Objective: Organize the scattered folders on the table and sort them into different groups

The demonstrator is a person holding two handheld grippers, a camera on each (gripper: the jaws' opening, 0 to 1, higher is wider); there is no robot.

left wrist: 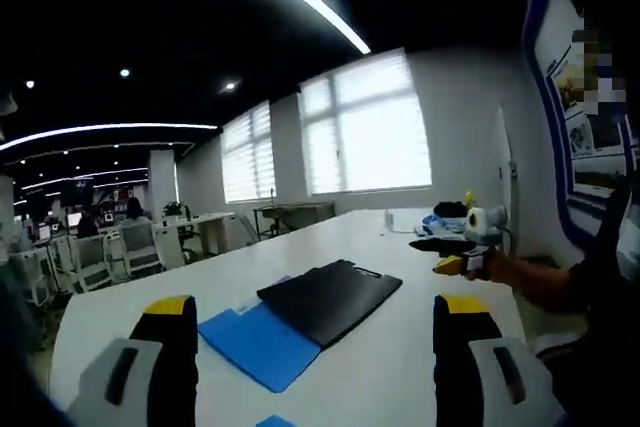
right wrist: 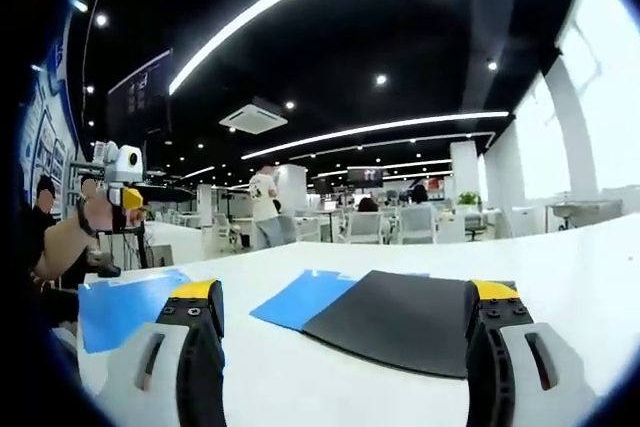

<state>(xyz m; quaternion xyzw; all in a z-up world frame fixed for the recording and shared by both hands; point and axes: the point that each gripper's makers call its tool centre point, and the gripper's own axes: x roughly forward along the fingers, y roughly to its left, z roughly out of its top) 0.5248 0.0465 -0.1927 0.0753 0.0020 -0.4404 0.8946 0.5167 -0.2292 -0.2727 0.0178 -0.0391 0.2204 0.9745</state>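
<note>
So, both of your grippers hover above the white table (left wrist: pixel 400 347) with nothing held; the left gripper (left wrist: pixel 315 332) shows its jaws wide apart at the bottom of the left gripper view, and the right gripper (right wrist: pixel 345 322) likewise stands spread at the bottom of the right gripper view. In the centre of the left gripper view the black folder (left wrist: pixel 330 299) lies partly over a blue folder (left wrist: pixel 258 342); in the right gripper view another blue folder (right wrist: pixel 125 305) sits at lower left, well apart from that pair. You seem to be at the start of sorting, I judge; next you probably need to lower one gripper to the black folder's edge and close on it.
</note>
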